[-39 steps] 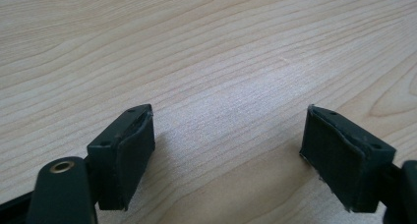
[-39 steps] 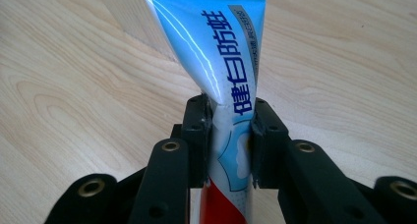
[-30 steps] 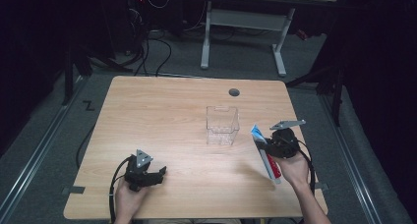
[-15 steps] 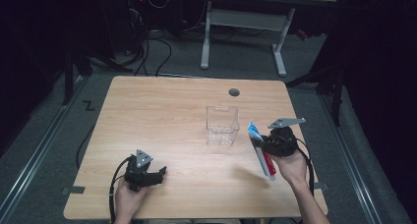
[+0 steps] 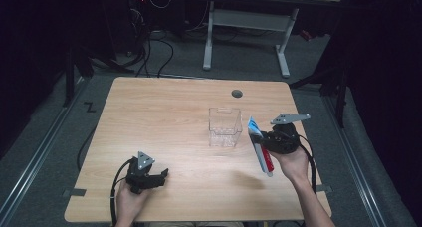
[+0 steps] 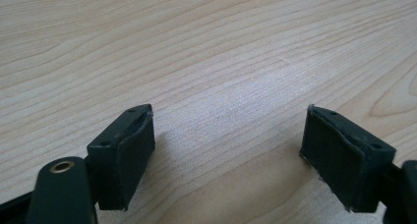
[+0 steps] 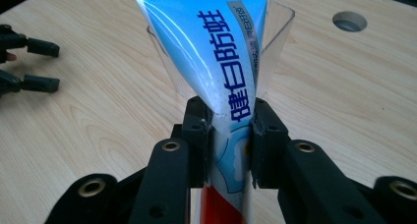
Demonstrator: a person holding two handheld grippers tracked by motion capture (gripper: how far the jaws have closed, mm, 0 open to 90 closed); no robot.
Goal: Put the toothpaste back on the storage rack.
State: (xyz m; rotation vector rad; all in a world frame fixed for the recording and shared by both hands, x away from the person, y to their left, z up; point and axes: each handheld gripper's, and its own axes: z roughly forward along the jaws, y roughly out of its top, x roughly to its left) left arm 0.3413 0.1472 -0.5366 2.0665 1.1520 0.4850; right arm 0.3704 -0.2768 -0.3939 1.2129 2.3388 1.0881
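Note:
A blue, white and red toothpaste tube is held clear of the table, tilted, its flat blue end pointing toward a clear plastic box. My right gripper is shut on the tube's middle, just right of the box. In the right gripper view both pads of the right gripper press the tube, and the box stands directly behind it. My left gripper rests near the table's front left. Its jaws stand open over bare wood with nothing between them.
The wooden table has a round cable hole at the back, beyond the box. A white desk frame and cables stand on the floor behind. The left gripper also shows far off in the right gripper view.
My right gripper has risen a little with the toothpaste tube in it. The left gripper has stayed in place.

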